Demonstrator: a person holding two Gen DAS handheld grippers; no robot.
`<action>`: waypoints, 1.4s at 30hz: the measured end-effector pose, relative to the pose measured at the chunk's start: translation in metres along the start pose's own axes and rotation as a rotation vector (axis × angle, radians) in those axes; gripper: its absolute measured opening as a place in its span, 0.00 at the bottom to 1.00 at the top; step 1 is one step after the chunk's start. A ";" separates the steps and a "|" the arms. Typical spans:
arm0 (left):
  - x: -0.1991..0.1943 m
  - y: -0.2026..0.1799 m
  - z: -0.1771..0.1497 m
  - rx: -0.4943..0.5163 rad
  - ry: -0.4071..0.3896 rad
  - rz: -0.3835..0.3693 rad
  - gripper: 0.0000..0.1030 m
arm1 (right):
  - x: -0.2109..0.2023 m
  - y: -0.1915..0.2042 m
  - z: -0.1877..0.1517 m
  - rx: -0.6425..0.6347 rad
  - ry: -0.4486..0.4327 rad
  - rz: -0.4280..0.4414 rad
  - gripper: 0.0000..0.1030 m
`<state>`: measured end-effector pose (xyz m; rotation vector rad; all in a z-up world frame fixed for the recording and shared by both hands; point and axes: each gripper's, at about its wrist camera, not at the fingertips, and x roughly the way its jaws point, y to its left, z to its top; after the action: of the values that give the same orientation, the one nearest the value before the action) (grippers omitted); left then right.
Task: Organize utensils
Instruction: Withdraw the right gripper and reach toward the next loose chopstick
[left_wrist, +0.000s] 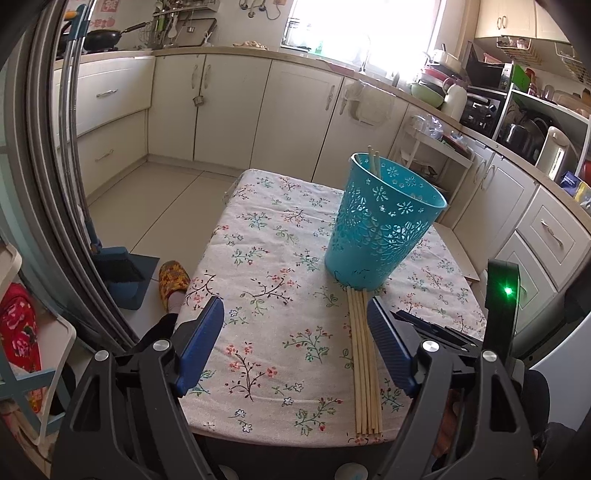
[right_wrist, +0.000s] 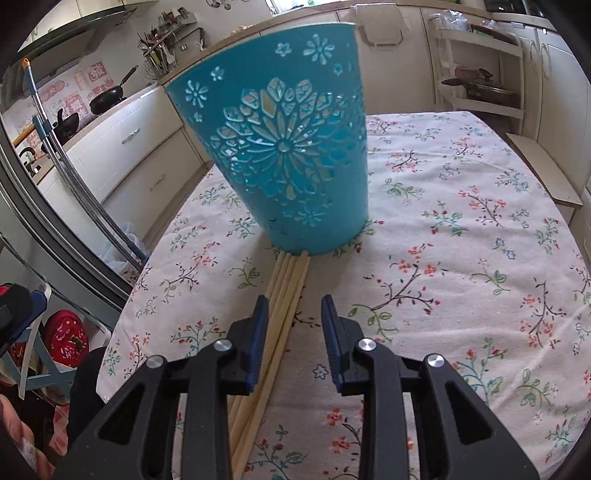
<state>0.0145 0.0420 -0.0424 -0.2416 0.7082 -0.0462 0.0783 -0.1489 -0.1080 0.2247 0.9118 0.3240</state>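
From the left wrist, the left gripper (left_wrist: 295, 325) stands wide and empty above the floral tablecloth (left_wrist: 258, 258), where a row of pale wooden chopsticks (left_wrist: 364, 365) lies touching the foot of the upright teal perforated plastic cup (left_wrist: 380, 225), which holds two more chopsticks (left_wrist: 373, 162). From the right wrist, the right gripper (right_wrist: 293, 314) is narrowly parted, its left finger over the loose chopsticks (right_wrist: 284, 291), gripping nothing.

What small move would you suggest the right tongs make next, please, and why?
Probably shift the right tongs slightly left and lower them over one pale wooden chopstick: the bundle lies flat against the blue perforated plastic cup, under the left finger, and the tongs hold nothing.
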 end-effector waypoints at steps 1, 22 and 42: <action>0.001 0.001 0.000 -0.003 0.004 0.001 0.74 | 0.000 0.001 -0.001 -0.003 0.000 -0.006 0.28; 0.010 0.002 -0.002 -0.013 0.036 -0.001 0.74 | 0.025 0.009 -0.001 -0.092 0.085 -0.077 0.15; 0.143 -0.053 -0.010 0.174 0.270 0.053 0.75 | -0.011 -0.055 -0.016 -0.052 0.051 -0.049 0.08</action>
<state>0.1188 -0.0294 -0.1287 -0.0494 0.9729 -0.0910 0.0689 -0.2031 -0.1275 0.1459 0.9567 0.3086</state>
